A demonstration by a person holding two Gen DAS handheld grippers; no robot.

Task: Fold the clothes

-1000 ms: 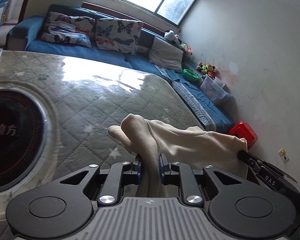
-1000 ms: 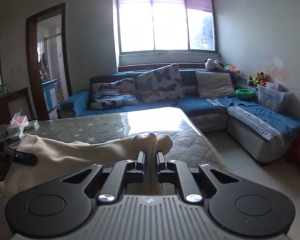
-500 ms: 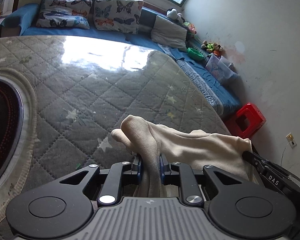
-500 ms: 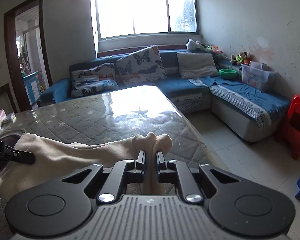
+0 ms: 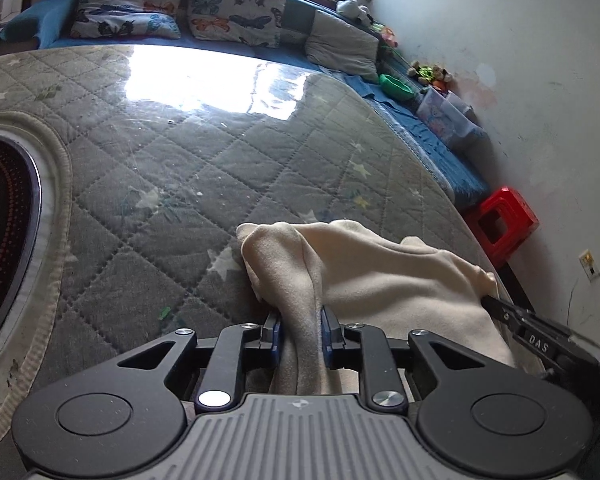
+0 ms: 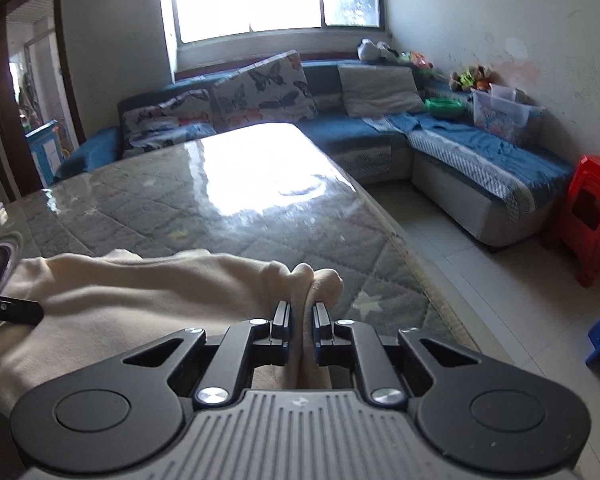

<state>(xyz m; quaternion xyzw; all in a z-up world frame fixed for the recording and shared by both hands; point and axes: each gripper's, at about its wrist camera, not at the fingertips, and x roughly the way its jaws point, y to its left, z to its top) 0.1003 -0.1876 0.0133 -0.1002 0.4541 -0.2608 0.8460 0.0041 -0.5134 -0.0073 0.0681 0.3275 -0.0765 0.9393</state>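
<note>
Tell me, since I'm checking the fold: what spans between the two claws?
The cream cloth alone, stretched from the left claw to the right claw; both wrist views show it.

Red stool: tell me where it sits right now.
The red stool stands on the floor at the right of both views, beside the end of the blue sofa, against the white wall.
</note>
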